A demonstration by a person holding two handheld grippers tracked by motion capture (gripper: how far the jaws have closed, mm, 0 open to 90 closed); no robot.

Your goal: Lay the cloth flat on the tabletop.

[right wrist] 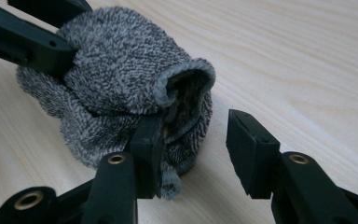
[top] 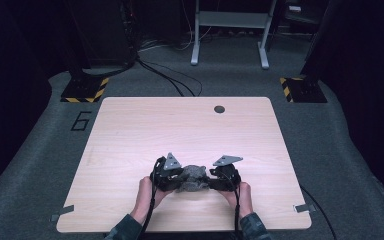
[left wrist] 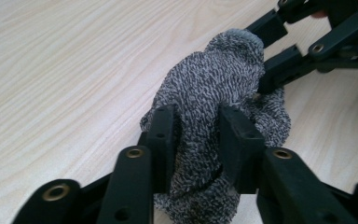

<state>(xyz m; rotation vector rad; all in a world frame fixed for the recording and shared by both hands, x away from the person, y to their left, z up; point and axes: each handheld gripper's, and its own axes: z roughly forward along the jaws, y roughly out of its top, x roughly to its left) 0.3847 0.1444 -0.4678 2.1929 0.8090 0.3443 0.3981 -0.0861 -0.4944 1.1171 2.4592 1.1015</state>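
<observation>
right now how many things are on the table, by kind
grey knitted cloth bundle: 1
handheld claws: 2, the left claw shut on the bundle, the right claw open with one jaw against the cuff
total: 3

wooden table (top: 130, 130), grey carpet (top: 340, 165), cables (top: 170, 75)

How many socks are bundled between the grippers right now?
1 that I can make out: a grey knit sock bundle on the table, between the left gripper clamping it and the open right gripper. A second could be rolled inside.
</observation>
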